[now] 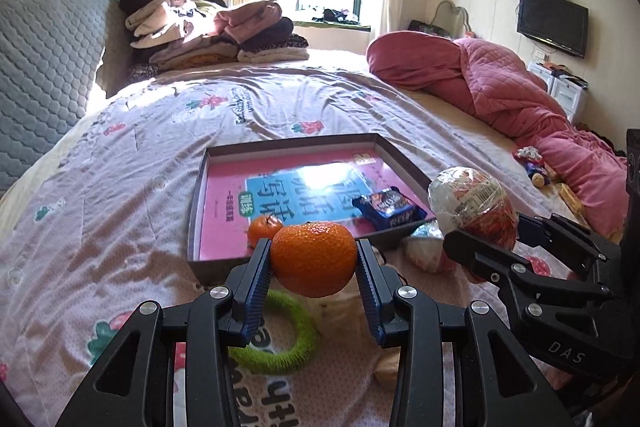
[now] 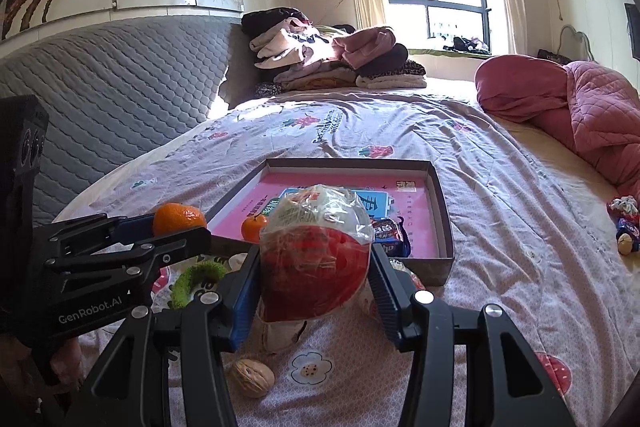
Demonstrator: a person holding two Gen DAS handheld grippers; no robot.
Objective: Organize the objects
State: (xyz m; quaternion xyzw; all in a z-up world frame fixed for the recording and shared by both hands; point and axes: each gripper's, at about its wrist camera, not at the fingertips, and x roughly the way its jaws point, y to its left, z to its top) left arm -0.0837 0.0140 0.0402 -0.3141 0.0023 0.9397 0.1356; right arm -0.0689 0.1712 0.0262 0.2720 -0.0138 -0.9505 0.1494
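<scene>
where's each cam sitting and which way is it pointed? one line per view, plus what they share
Left wrist: sits behind the left gripper, facing across the bed toward the window; own fingers clamp an orange, right gripper shows at right.
Right wrist: sits behind the right gripper, same heading; fingers clamp a wrapped snack, left gripper shows at left.
Shared: shallow box, small orange inside, green ring, walnut.

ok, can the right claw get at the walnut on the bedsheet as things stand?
Probably not yet. The right claw is shut on a snack bag, so it is occupied. The walnut lies uncovered on the bedsheet just below it, so the path looks free once the bag is dropped.
</scene>
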